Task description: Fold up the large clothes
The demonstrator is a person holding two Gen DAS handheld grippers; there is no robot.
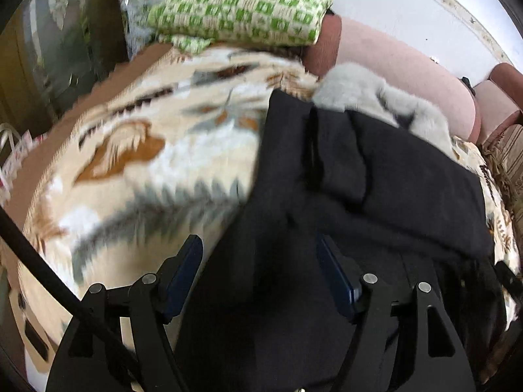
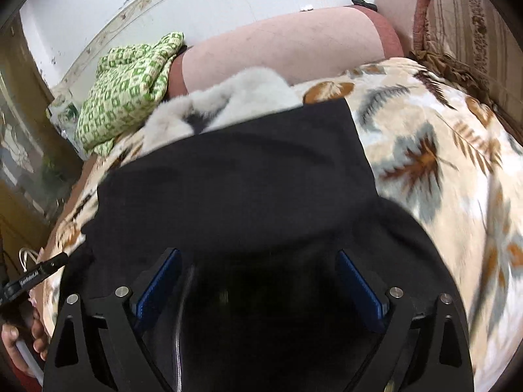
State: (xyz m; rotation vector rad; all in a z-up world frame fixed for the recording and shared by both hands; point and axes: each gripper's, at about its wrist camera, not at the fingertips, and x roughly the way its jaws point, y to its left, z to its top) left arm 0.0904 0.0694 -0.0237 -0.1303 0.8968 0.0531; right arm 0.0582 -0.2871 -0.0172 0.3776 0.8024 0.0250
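- Left gripper point(image 1: 258, 281): jaws wide, empty, poised over the near edge of the black garment point(image 1: 376, 176).
- Right gripper point(image 2: 258, 287): jaws wide, nothing between the pads, above the same dark cloth point(image 2: 235, 189).
- Garment lies partly folded on the feather-print blanket point(image 1: 147, 150), grey fur piece point(image 2: 228, 98) at its far end.
- Step, likely: between folds, picking grasp points.
- Next calls for pinching the near edge and lifting both corners evenly.
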